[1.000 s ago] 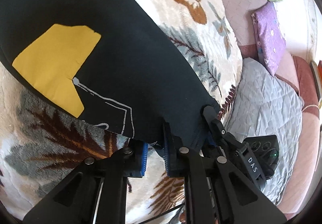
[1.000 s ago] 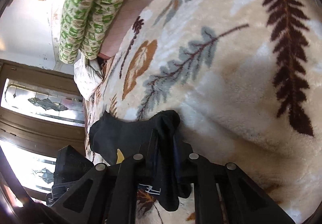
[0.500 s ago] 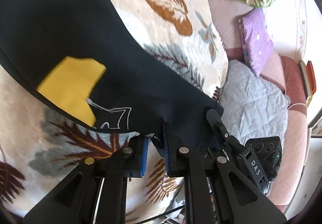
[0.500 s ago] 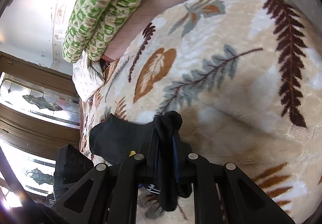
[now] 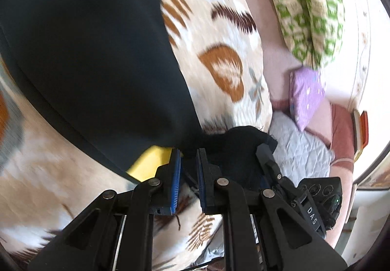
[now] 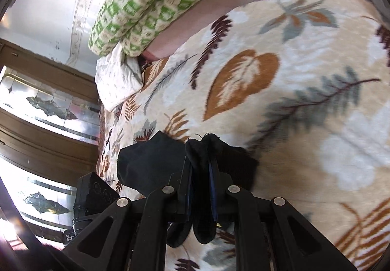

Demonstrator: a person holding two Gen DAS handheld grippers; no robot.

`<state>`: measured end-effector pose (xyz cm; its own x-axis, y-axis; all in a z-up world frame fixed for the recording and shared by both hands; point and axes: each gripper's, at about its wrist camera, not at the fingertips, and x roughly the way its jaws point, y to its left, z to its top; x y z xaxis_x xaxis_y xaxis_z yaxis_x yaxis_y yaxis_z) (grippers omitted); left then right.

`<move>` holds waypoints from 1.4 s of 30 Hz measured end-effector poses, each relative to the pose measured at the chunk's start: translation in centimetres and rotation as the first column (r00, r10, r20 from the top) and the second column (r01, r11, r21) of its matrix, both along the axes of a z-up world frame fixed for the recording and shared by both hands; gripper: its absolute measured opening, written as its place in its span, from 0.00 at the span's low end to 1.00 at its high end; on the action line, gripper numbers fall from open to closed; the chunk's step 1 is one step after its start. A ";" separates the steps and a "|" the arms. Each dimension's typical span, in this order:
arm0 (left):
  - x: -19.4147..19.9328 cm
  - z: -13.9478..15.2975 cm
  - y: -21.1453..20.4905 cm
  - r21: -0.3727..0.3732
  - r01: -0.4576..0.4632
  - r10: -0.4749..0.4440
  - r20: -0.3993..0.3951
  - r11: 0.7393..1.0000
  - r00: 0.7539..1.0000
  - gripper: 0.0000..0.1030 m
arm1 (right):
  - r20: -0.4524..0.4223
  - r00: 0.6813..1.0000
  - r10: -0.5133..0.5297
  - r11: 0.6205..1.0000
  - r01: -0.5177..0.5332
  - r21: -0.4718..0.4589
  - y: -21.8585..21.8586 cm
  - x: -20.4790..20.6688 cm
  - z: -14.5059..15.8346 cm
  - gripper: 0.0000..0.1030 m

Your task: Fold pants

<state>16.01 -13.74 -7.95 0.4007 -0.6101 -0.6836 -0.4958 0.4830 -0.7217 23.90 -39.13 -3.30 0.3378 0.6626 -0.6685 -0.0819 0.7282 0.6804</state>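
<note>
Black pants (image 5: 92,56) lifted over a leaf-print blanket (image 5: 226,56), pinched by both grippers.

In the left wrist view, left gripper (image 5: 189,163) at 6 o'clock, blue pads (image 5: 176,180) close together with dark cloth between them; pants spreading from there toward 10 o'clock, a yellow patch (image 5: 151,161) showing at the lower edge. Right gripper (image 5: 267,163) at 4 o'clock, clamped on the same hem. In the right wrist view, right gripper (image 6: 201,168) at 6 o'clock pressed onto a bunched fold of pants (image 6: 151,161), cloth hanging down between the fingers. Green pillow (image 6: 156,0) at 12 o'clock, blanket (image 6: 304,76) at 3 o'clock.
</note>
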 end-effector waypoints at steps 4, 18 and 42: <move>0.3 -0.7 2.6 -0.002 -0.019 0.019 -0.015 1.000 1.000 0.11 | -0.021 0.999 0.042 0.999 -0.042 -0.003 3.9 1.0 -0.9 0.11; -2.2 0.4 1.9 0.109 0.242 -0.257 0.156 0.964 0.954 0.38 | -0.069 0.996 0.063 0.998 -0.065 -0.026 7.1 2.0 -3.0 0.11; -0.7 0.6 -2.8 0.418 0.319 -0.429 0.202 0.850 0.880 0.11 | -0.060 0.992 0.107 0.994 -0.109 -0.033 7.6 1.9 -2.4 0.12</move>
<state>15.29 -16.50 -7.34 0.3980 -0.4832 -0.7798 -0.0291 0.8430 -0.5372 25.81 -31.49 -5.75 0.2256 0.6682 -0.7090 -0.1226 0.7414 0.6598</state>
